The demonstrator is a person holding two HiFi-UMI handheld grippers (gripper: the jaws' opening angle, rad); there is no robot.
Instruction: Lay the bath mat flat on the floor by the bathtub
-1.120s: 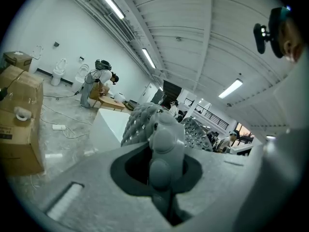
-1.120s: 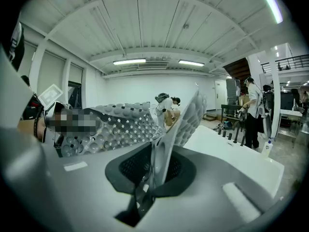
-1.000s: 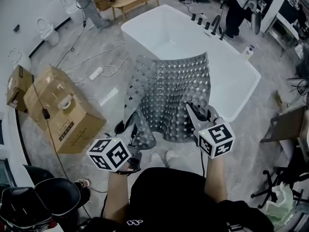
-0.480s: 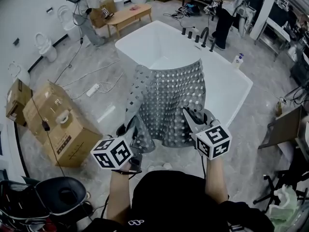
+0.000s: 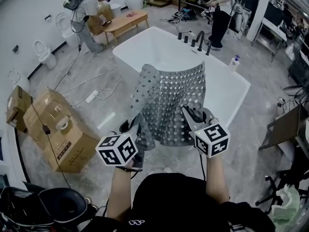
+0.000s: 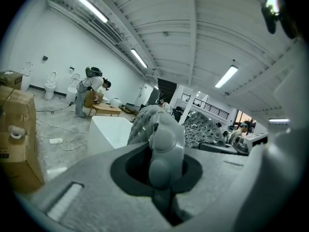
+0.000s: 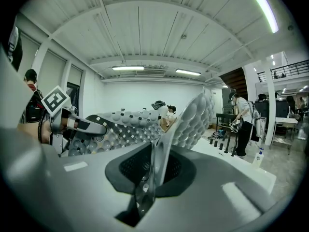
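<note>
1. The mat (image 5: 176, 98) is a grey, limp sheet pierced by a regular grid of small square holes. The right gripper view shows rows of round cup-like bumps on one face.
2. It hangs in the air, held by its near edge, and sags in soft folds between the two grips.
3. Its left side curls up and over into a rounded flap. The right side spreads wider, with a scalloped far edge.
4. It is off the floor (image 5: 104, 81). In the head view it lies in front of the near rim of the tub (image 5: 126, 46) and covers part of the basin.
5. The left gripper (image 5: 137, 129) is pinched on the bunched left near corner, and a thick wad of mat fills its jaws.
6. The right gripper (image 5: 192, 116) is clamped on the right near edge, where a thin fold stands edge-on between its nearly closed jaws.
7. The tub is white, with black taps (image 5: 193, 36) on its far rim and a bottle (image 5: 234, 62) at the right end.
8. Cardboard boxes (image 5: 63, 129) stand on the grey floor to the left, near a power strip (image 5: 91, 96) with loose cable.
9. Farther off, a person (image 5: 89, 6) bends over a wooden bench (image 5: 123, 21), and toilets (image 5: 43, 50) line the wall.
</note>
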